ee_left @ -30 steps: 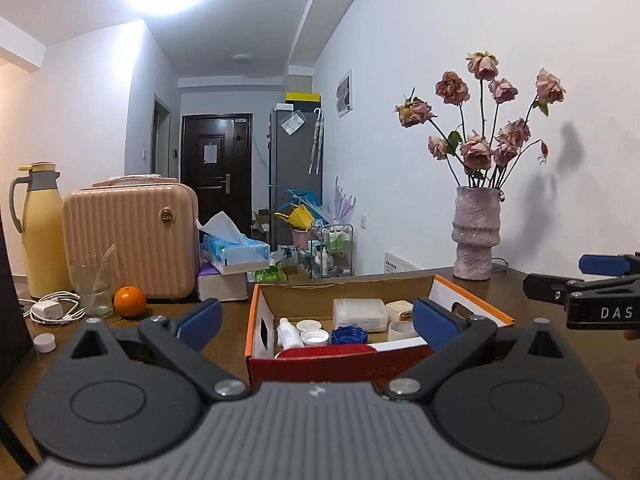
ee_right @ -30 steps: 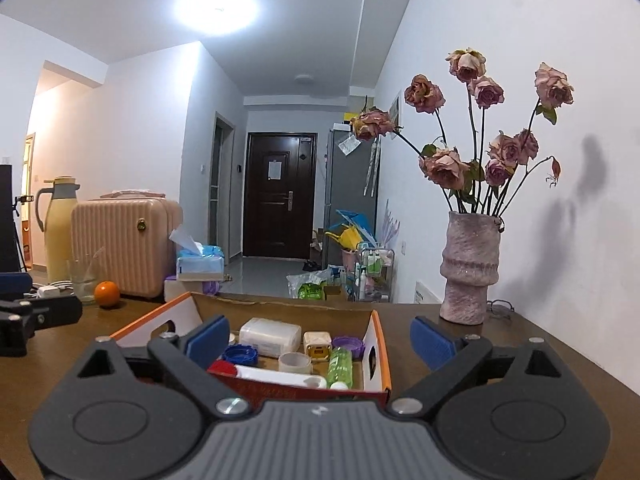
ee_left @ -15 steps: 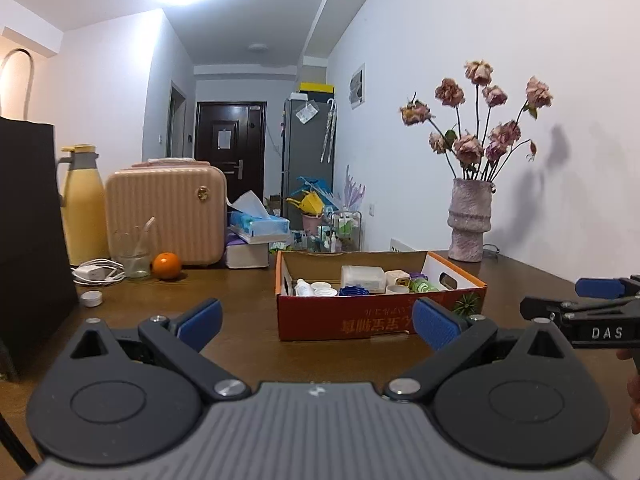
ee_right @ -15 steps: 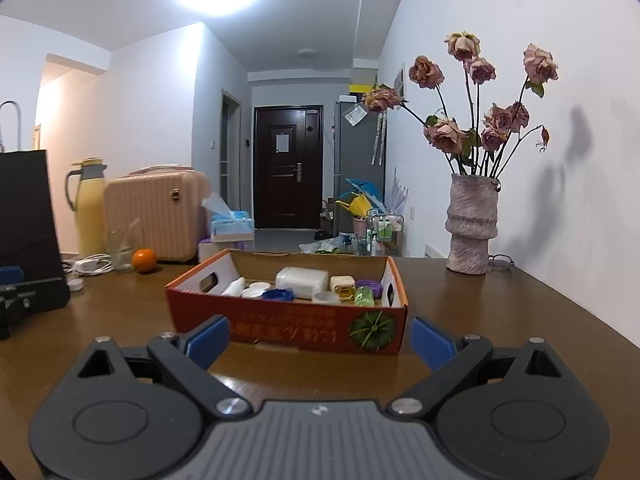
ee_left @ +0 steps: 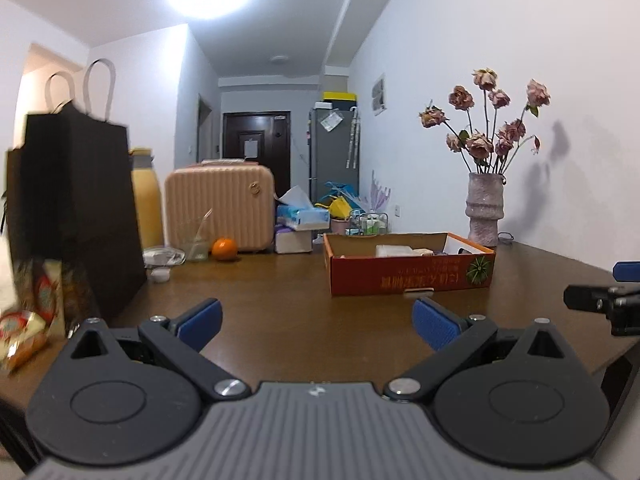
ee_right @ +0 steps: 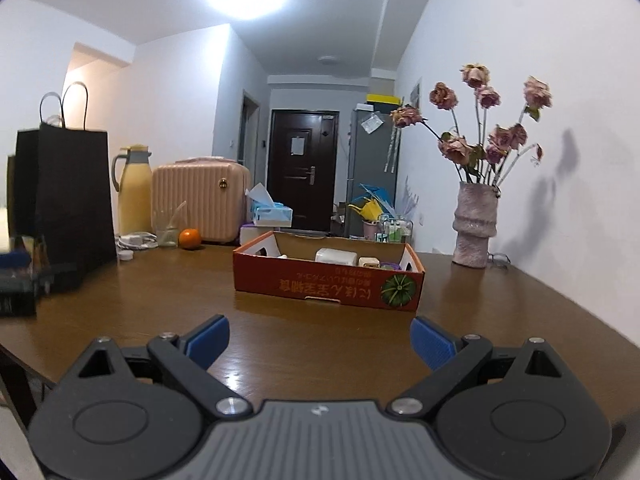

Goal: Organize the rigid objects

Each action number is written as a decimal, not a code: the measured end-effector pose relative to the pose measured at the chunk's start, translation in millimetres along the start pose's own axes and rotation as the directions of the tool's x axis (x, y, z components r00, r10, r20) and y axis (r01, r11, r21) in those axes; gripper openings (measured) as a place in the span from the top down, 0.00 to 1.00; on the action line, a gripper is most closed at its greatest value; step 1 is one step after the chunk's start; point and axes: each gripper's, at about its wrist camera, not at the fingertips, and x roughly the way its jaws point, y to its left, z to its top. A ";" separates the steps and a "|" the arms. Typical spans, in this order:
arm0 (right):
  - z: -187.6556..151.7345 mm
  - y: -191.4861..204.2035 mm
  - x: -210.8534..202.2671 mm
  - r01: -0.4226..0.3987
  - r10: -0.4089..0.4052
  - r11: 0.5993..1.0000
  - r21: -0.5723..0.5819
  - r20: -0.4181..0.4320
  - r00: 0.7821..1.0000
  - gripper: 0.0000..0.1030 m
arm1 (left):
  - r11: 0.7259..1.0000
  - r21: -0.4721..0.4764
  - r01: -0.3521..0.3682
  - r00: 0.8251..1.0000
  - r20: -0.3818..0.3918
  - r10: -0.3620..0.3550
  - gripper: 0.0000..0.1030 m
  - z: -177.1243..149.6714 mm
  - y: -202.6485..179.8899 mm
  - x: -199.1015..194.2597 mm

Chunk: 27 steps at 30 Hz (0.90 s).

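The left tongs (ee_left: 316, 320) are hovering low over the near edge of the brown counter (ee_left: 280, 320), spread wide and holding nothing. The right tongs (ee_right: 320, 338) are hanging over the same counter, also spread wide and gripping nothing; their black tip is showing at the far right of the left view, apart from everything.

Farther on, near the middle of the counter, an orange cardboard box (ee_right: 328, 286) is sitting with its printed side facing the cameras. Inside it a white case (ee_right: 335, 256) and a few small containers are lying low behind the wall; most are too hidden to tell apart.

To the left, a black paper bag (ee_right: 76, 200) is standing upright near the counter's edge, with snack packets (ee_left: 24, 328) lying just beside it. Beyond it, an orange (ee_right: 189, 238) is resting beside a glass (ee_right: 167, 228), in front of a pink ribbed case (ee_right: 200, 204) and a yellow jug (ee_right: 134, 192). At the far right, a vase of dried roses (ee_right: 474, 224) is standing against the wall.
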 end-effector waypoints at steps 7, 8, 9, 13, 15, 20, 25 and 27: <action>-5.2 12.2 -38.0 0.067 -0.069 0.996 0.065 0.035 0.997 0.06 | 0.997 -0.012 0.078 0.997 0.002 -0.078 0.00 -6.5 -10.2 -19.3; -6.7 14.3 -40.4 0.065 -0.068 0.995 0.071 0.030 0.997 0.06 | 0.997 -0.010 0.083 0.997 0.007 -0.083 0.00 -7.6 -10.2 -21.0; -7.6 15.6 -40.7 0.066 -0.068 0.995 0.074 0.026 0.997 0.06 | 0.997 -0.006 0.083 0.997 0.006 -0.083 0.00 -8.4 -9.9 -21.0; -11.2 22.0 -38.3 0.067 -0.068 0.996 0.066 0.009 0.998 0.06 | 0.997 -0.017 0.074 0.997 -0.001 -0.074 0.00 -7.6 -6.1 -18.3; -11.3 24.1 -37.0 0.063 -0.064 0.996 0.062 0.010 0.998 0.06 | 0.997 -0.018 0.070 0.998 0.002 -0.070 0.00 -6.7 -5.6 -17.5; -10.4 26.2 -40.7 0.070 -0.072 0.996 0.046 0.032 0.997 0.06 | 0.997 -0.005 0.074 0.997 0.016 -0.074 0.00 -7.0 -8.3 -19.6; -10.8 25.3 -42.0 0.072 -0.074 0.996 0.050 0.037 0.997 0.04 | 0.997 0.019 0.080 0.996 0.038 -0.081 0.00 -6.8 -12.1 -22.8; -9.6 25.5 -41.1 0.077 -0.079 0.996 0.048 0.036 0.996 0.01 | 0.997 0.021 0.081 0.996 0.042 -0.081 0.00 -7.2 -12.2 -23.5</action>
